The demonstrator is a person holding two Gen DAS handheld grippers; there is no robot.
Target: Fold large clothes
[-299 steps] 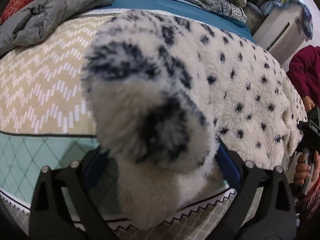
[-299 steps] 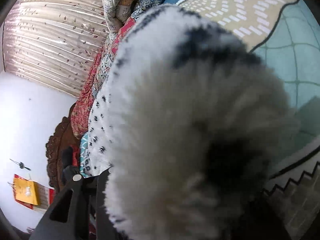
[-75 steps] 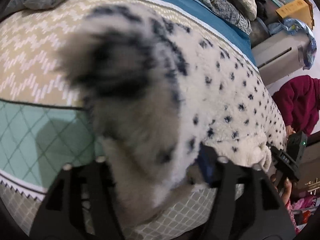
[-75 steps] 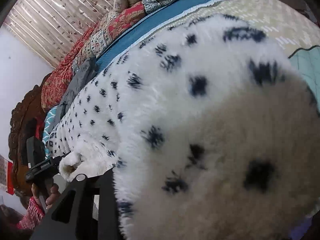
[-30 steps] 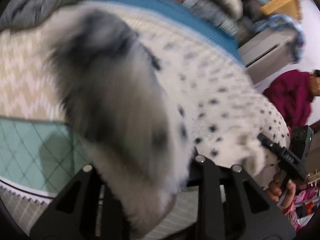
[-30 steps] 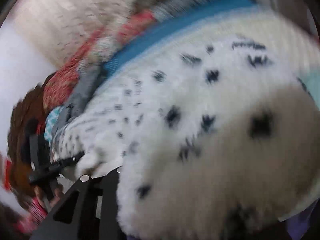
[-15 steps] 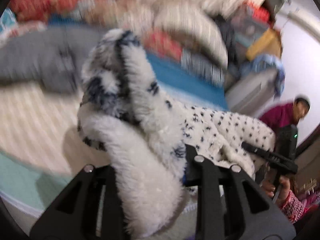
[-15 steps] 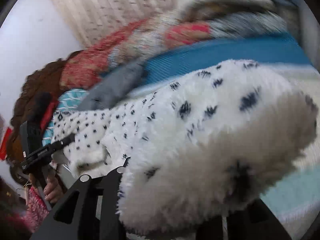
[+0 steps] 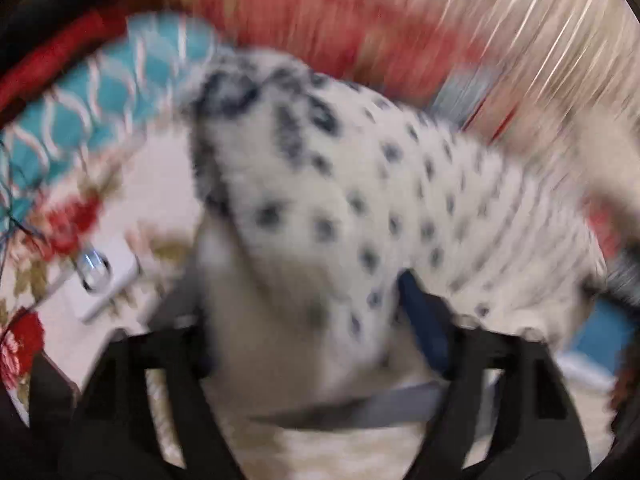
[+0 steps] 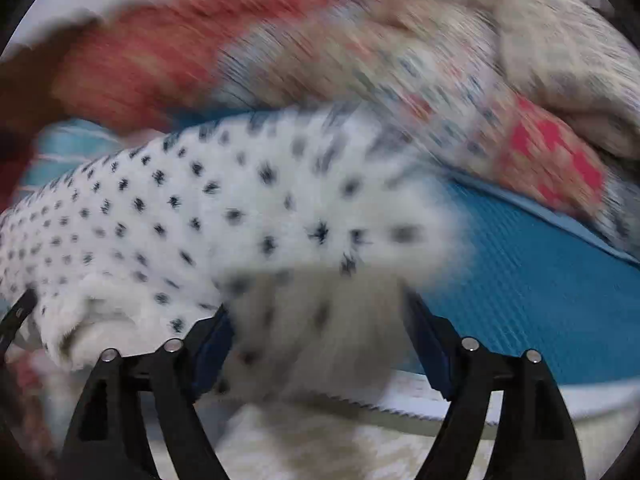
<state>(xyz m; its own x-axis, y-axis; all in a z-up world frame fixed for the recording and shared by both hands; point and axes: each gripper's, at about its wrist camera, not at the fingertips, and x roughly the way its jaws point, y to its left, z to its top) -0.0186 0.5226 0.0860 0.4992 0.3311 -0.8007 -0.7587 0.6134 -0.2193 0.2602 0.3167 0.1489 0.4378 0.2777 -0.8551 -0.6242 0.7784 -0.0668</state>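
A white fleece garment with black spots (image 9: 360, 208) fills the middle of both views, blurred by motion. My left gripper (image 9: 308, 332) is shut on one bunched end of it, the fleece standing up between the blue pads (image 9: 424, 332). My right gripper (image 10: 320, 336) is shut on the other end (image 10: 320, 320), and the garment (image 10: 200, 216) stretches away to the left above the bed. The fingertips of both grippers are hidden in the fleece.
A blue sheet (image 10: 540, 292) covers the bed at right, with red and patterned quilts (image 10: 400, 72) piled behind. A teal patterned cloth (image 9: 100, 92) and a floral cloth (image 9: 60, 232) lie at left. A striped curtain (image 9: 540, 40) hangs at the back.
Both grippers have swung up and toward the head of the bed, carrying the fleece off the beige bedspread. Pillows, quilts and curtain now fill the background.
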